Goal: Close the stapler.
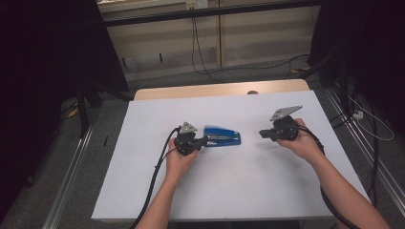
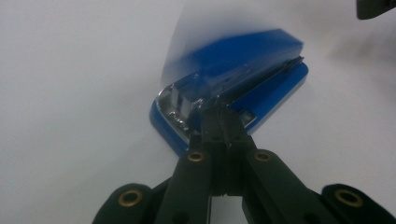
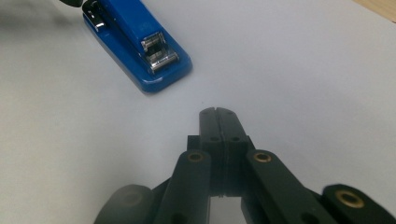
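Desk: the flat white-topped desk (image 1: 229, 186) carries everything; its bare wooden far edge (image 1: 215, 89) lies behind the white sheet.
Stapler: the blue plastic stapler with metal insides (image 1: 222, 137) lies on the desk, a little left of the middle, lengthwise left to right.
Left tongs: the black two-jaw left tongs (image 1: 204, 140) sit just left of the stapler, tips at its left end (image 2: 219, 112), touching it.
Right tongs: the black two-jaw right tongs (image 1: 262, 134) are right of the stapler, apart from it, tips pointing at it (image 3: 215, 112).
Floor: loose cables (image 1: 200, 62) lie behind the desk.
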{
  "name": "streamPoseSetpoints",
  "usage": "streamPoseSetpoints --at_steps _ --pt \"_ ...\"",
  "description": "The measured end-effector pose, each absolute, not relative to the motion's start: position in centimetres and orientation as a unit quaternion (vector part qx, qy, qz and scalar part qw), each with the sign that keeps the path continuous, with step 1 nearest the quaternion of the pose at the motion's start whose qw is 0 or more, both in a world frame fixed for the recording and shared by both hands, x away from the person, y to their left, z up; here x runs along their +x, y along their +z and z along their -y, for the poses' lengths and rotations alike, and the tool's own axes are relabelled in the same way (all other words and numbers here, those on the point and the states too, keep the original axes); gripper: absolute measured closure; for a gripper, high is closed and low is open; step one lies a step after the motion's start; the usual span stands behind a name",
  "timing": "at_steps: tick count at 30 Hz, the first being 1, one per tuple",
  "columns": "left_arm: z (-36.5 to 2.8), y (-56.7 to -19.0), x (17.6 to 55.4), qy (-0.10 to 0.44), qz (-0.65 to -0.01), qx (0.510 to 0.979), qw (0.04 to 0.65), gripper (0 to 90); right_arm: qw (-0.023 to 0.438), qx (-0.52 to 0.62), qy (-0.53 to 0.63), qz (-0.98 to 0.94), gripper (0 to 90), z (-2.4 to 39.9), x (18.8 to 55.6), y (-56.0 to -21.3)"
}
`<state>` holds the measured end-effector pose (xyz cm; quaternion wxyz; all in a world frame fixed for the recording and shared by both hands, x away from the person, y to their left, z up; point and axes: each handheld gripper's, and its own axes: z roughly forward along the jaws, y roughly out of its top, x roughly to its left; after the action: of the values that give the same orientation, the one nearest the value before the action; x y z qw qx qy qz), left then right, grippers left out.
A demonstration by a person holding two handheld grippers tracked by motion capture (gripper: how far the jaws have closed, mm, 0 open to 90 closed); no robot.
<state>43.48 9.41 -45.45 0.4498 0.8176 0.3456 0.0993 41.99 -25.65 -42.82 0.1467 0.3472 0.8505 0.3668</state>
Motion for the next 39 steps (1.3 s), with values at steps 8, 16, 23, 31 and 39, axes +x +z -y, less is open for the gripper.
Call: streamPoseSetpoints --at_steps 8,16,23,31,39 --pt "-10.4 -43.7 42.4 0.092 -0.353 0.799 0.478 66.6 0.152 0.360 0.402 -0.828 70.5 25.5 40.6 -43.2" --pt "-12.2 -42.9 41.4 0.101 -0.359 0.796 0.477 41.9 0.161 0.376 0.419 -0.811 53.4 26.1 38.1 -43.3" --pt "-12.7 -42.6 40.2 0.111 -0.358 0.799 0.470 27.1 0.167 0.384 0.426 -0.802 46.1 27.0 35.6 -43.8" --pt "-14.0 -42.4 39.3 0.119 -0.361 0.796 0.471 20.3 0.171 0.390 0.428 -0.797 40.3 27.9 33.6 -44.3" --pt "-15.3 -42.4 38.5 0.117 -0.361 0.794 0.475 17.3 0.180 0.396 0.422 -0.796 34.1 28.4 32.5 -44.5"
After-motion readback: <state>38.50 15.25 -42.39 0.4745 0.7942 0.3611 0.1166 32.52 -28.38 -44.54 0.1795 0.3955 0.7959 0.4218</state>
